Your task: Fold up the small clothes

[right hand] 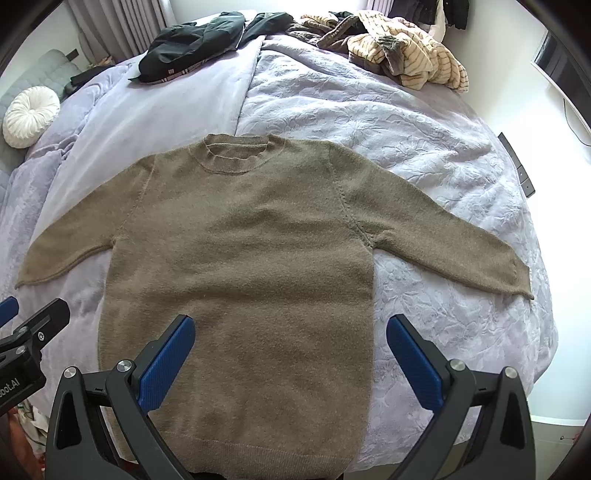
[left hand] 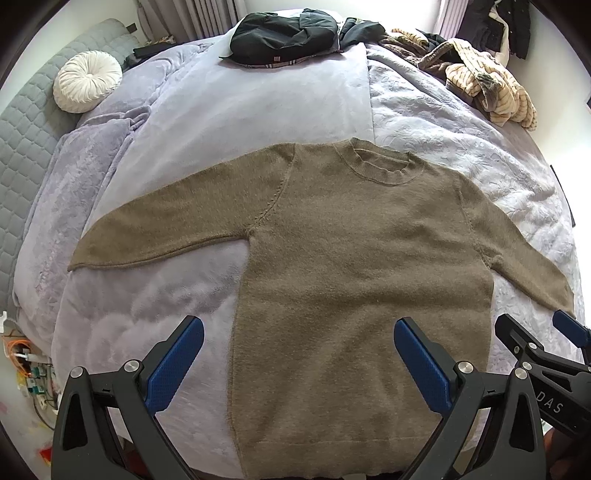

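Nearest the lens, bottom of the frame, the left gripper (left hand: 299, 341) hangs with its blue pads spread wide, nothing between them, just above the hem end of the brown sweater (left hand: 354, 266). Its left finger is over the lilac bedspread (left hand: 155, 295), its right finger over the knit. At the lower right edge of that view the right gripper (left hand: 535, 332) pokes in; in its own camera the right gripper (right hand: 290, 338) is equally wide apart and empty, straddling the sweater's lower right side.

Across the picture, left to right: a round white cushion (left hand: 88, 81) at upper left, the sweater's left sleeve stretched flat, its body face up in the centre with the collar toward the top, then the right sleeve (right hand: 461, 236) laid out over the embossed cover. Upper centre, a black garment (left hand: 284, 31); upper right, a heap of striped cream clothes (left hand: 487, 88).
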